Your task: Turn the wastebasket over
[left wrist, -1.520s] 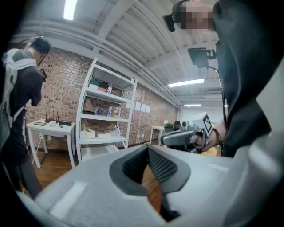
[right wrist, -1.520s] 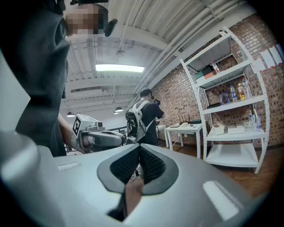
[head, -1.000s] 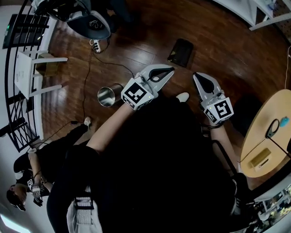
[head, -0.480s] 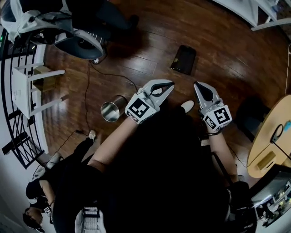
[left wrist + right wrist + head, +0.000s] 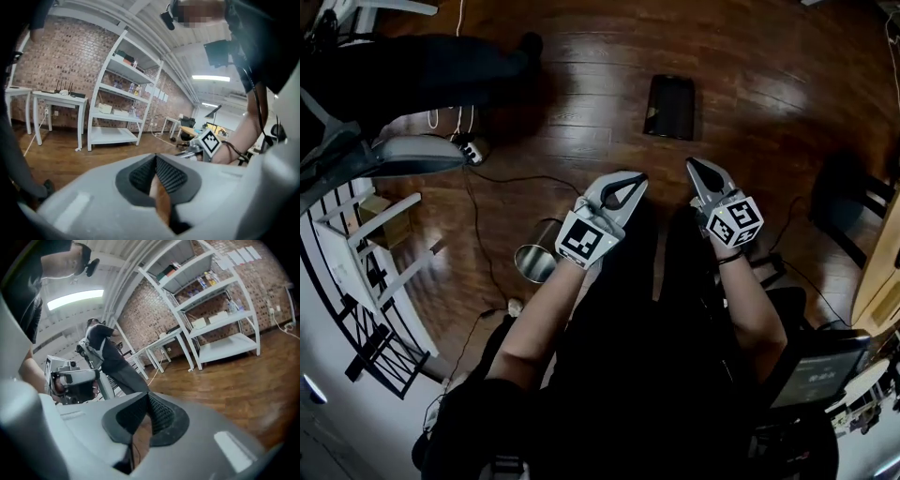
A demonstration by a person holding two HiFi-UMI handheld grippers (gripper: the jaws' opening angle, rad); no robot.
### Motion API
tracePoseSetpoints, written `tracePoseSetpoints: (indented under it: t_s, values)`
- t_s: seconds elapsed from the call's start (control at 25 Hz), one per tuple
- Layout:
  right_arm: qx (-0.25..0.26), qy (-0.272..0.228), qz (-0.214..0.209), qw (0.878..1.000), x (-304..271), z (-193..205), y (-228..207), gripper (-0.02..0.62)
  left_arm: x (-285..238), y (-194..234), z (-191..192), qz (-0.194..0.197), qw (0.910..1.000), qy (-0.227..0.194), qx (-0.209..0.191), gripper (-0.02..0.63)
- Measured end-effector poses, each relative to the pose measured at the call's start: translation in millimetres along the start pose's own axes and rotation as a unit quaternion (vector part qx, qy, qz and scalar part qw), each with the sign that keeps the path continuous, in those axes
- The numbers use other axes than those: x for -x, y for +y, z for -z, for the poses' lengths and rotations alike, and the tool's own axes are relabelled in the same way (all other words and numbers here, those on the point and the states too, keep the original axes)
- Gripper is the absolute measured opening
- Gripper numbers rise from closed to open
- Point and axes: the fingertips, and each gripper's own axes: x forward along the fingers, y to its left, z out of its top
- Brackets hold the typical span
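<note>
The wastebasket (image 5: 536, 259) is a small shiny metal bin on the dark wood floor, its open mouth turned toward the head camera; I cannot tell whether it stands or lies. My left gripper (image 5: 632, 178) is held out in front of my dark-clothed legs, to the right of the bin and apart from it, shut with nothing between its pads. My right gripper (image 5: 693, 167) hangs beside it, also shut and empty. Neither gripper view shows the bin: the left gripper (image 5: 154, 161) and the right gripper (image 5: 148, 399) both look level across the room.
A flat black object (image 5: 671, 105) lies on the floor ahead. A thin cable (image 5: 480, 220) runs past the bin. White furniture (image 5: 377, 239) stands at the left, white shelving (image 5: 117, 93) at the brick wall. Another person (image 5: 107, 359) stands nearby.
Both grippers have sunk toward the floor, staying shut. The head camera has shifted too, so the bin now sits lower in the frame, left of and below the left gripper.
</note>
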Motion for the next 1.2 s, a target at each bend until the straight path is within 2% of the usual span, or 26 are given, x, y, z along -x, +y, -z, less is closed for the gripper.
tracePoseSetpoints:
  t_s: [0.12, 0.24, 0.4, 0.68, 0.88, 1.2]
  values:
    - [-0.077, 0.004, 0.007, 0.997, -25.2, 52.9, -38.5, 0.011, -21.3, 17.1, 39.6, 0.000, 0.9998, 0.014, 0.011, -0.002]
    - [-0.143, 0.012, 0.018, 0.990, -43.9, 111.2, -75.7, 0.011, -41.7, 31.7, 84.5, -0.006, 0.9995, 0.032, 0.002, -0.002]
    - [-0.167, 0.026, 0.039, 0.985, -62.3, 174.5, -117.2, 0.012, -64.6, 48.6, 131.7, -0.023, 0.9986, 0.046, 0.010, -0.002]
    - [-0.244, -0.006, 0.058, 0.968, -89.3, 237.9, -159.7, 0.014, -87.4, 63.4, 198.8, -0.045, 0.9960, 0.075, 0.016, -0.002]
    - [-0.321, -0.050, 0.060, 0.944, -108.8, 274.2, -190.1, 0.043, -108.8, 78.7, 242.8, -0.060, 0.9944, 0.085, 0.020, -0.002]
    - [-0.418, -0.108, 0.053, 0.900, -132.0, 315.3, -228.3, 0.092, -143.4, 94.3, 279.4, -0.070, 0.9936, 0.086, 0.023, -0.002]
